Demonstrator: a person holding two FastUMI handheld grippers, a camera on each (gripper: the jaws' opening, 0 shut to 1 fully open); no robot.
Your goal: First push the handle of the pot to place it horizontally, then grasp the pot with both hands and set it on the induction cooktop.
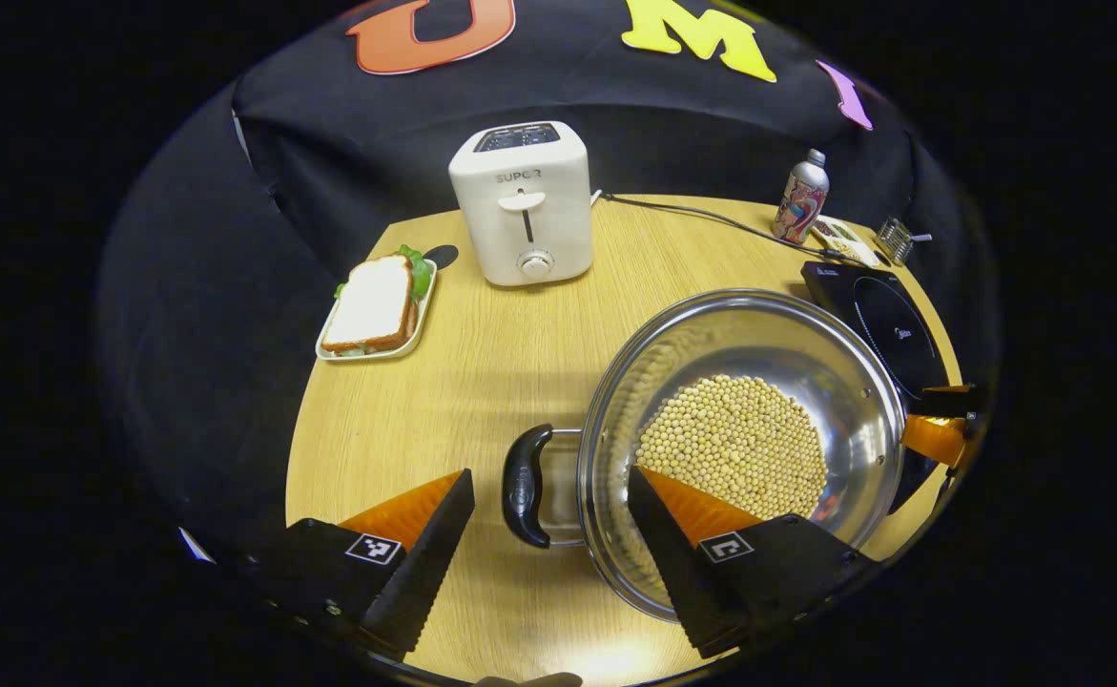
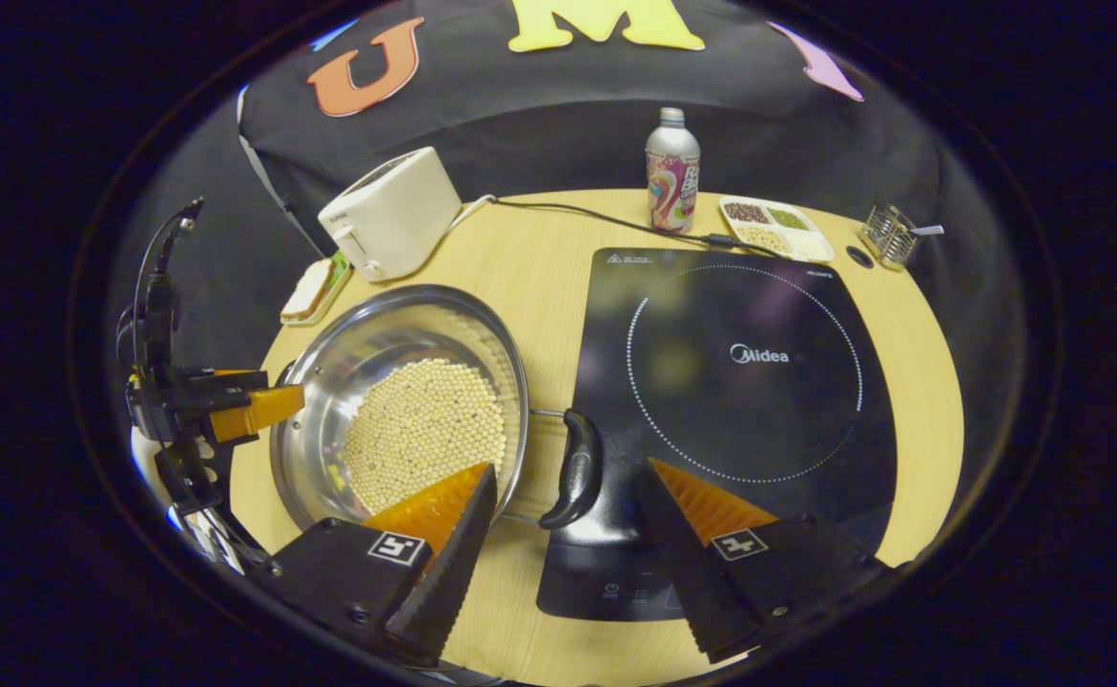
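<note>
Left gripper view: a shiny steel pot with pale beans on its bottom sits on the wooden table, beside the black cooktop. Its near black handle lies between the fingers of the left gripper, spread wide, untouched. Right gripper view: the right gripper, also wide, straddles the other handle at the cooktop's edge.

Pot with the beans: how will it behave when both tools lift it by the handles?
The steel pot looks rigid, so it probably won't flex. The layer of loose soybeans likely adds weight and will slide if the pot tilts. Its polished wall seems slippery; the black handle should offer surer purchase.
</note>
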